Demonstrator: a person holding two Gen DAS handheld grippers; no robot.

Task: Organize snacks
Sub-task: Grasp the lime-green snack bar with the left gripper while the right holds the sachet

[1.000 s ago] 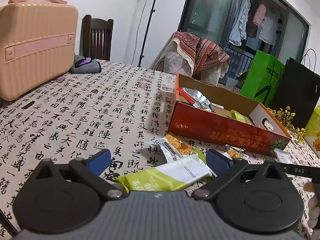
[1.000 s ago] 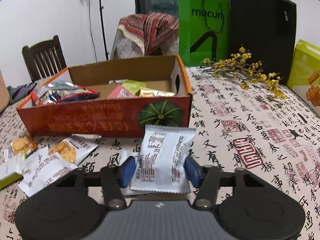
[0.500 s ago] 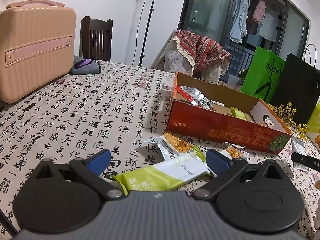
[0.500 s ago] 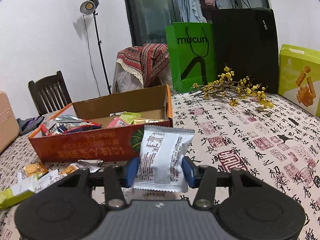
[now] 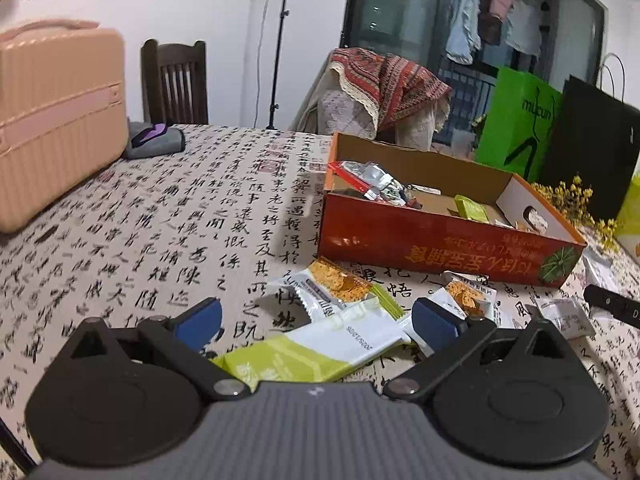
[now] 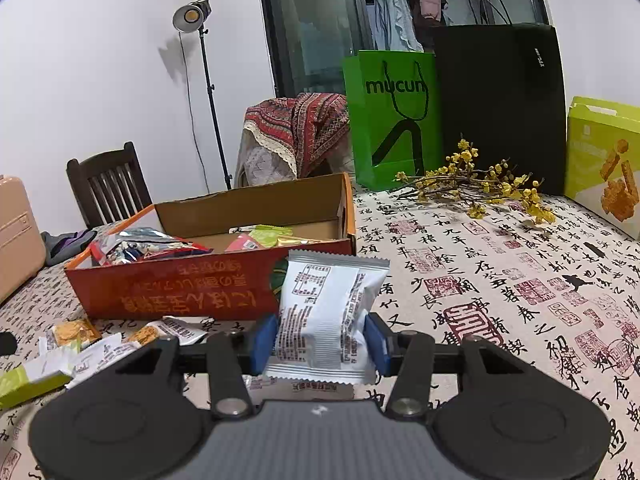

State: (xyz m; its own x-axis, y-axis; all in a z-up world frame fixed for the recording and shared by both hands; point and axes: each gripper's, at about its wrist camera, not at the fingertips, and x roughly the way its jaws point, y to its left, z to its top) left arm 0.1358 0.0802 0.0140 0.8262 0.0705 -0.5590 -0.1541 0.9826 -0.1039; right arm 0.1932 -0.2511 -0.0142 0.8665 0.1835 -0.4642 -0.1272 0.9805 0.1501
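Snack sorting at the table: one packet gripped, one not.
Left gripper (image 5: 316, 322) jaws wide, astride a green-and-white snack bar (image 5: 316, 354) lying on the table (image 5: 160, 216). Near the orange snack box (image 6: 192, 292), right gripper (image 6: 320, 338) jaws clamp a white snack packet (image 6: 326, 316), upright.

Red box (image 6: 180, 292), white packet (image 6: 324, 316), calligraphy-print tablecloth (image 6: 500, 300)

I see white walls, with a dark window (image 6: 320, 24) at the far side. A studio lamp (image 6: 192, 14) on a stand is lit on the left beside a dark wooden chair (image 6: 108, 184). A calligraphy-print cloth (image 6: 500, 280) covers the worktop.
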